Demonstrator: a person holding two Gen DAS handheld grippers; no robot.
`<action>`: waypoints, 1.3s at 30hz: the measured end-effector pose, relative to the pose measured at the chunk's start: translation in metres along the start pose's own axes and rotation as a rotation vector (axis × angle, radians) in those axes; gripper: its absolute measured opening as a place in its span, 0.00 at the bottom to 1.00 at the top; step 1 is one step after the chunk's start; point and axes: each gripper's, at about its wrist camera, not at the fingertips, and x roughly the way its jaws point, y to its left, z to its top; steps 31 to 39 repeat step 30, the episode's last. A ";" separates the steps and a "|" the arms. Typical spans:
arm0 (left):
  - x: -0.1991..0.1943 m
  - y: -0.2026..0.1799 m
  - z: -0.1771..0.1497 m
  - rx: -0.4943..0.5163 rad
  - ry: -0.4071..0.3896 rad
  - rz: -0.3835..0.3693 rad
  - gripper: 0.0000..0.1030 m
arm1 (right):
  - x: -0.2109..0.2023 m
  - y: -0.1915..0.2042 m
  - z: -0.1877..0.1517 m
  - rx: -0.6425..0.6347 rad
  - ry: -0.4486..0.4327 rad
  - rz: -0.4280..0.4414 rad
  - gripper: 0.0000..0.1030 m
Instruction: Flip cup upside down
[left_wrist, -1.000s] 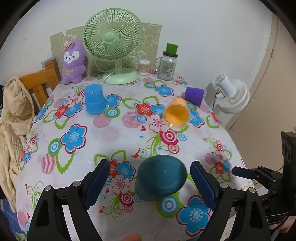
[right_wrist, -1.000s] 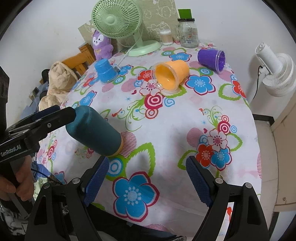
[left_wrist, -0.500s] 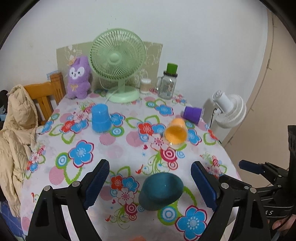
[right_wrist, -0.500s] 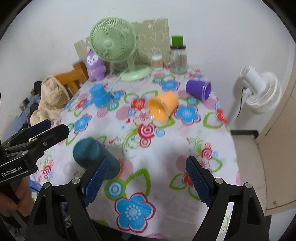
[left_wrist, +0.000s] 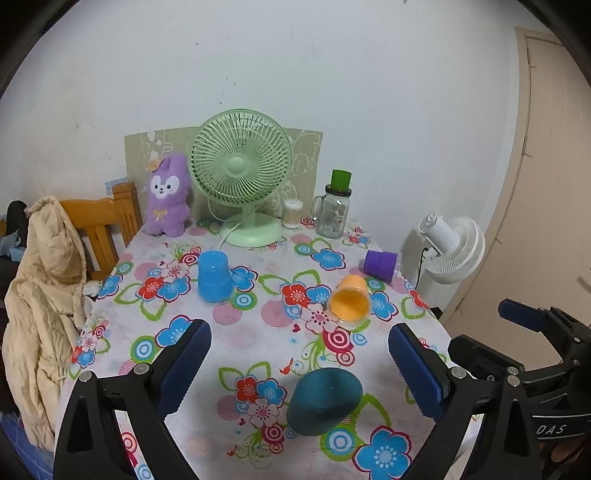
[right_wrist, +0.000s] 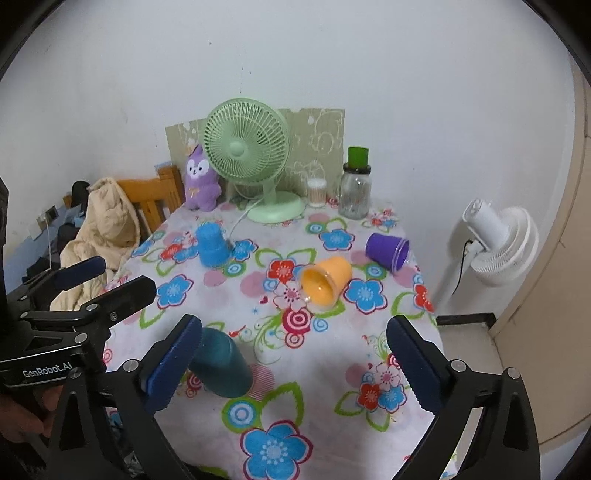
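Note:
A teal cup (left_wrist: 324, 400) stands upside down near the table's front edge; it also shows in the right wrist view (right_wrist: 221, 363). A blue cup (left_wrist: 214, 276) stands upside down further back. An orange cup (left_wrist: 350, 302) and a purple cup (left_wrist: 381, 264) lie on their sides. My left gripper (left_wrist: 299, 365) is open and empty, raised above and behind the teal cup. My right gripper (right_wrist: 293, 363) is open and empty, to the right of the teal cup.
A flowered cloth covers the table (left_wrist: 258, 332). At the back stand a green fan (left_wrist: 240, 177), a purple plush toy (left_wrist: 168, 199), a glass jar (left_wrist: 334, 212) and a small container (left_wrist: 293, 213). A chair with a jacket (left_wrist: 40, 295) is at left, a white fan (left_wrist: 452, 247) at right.
Both grippers have pulled back and up from the table, so more of the room shows. The teal cup stays standing upside down, free of both grippers.

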 end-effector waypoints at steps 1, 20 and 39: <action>-0.002 0.001 0.000 -0.002 -0.005 0.000 0.96 | -0.001 0.000 0.001 0.003 -0.003 0.002 0.98; -0.019 0.007 -0.003 0.001 -0.065 0.031 0.99 | -0.014 0.007 0.002 0.018 -0.040 0.010 0.99; -0.019 0.007 -0.004 0.003 -0.063 0.029 0.99 | -0.013 0.008 0.002 0.019 -0.037 0.010 1.00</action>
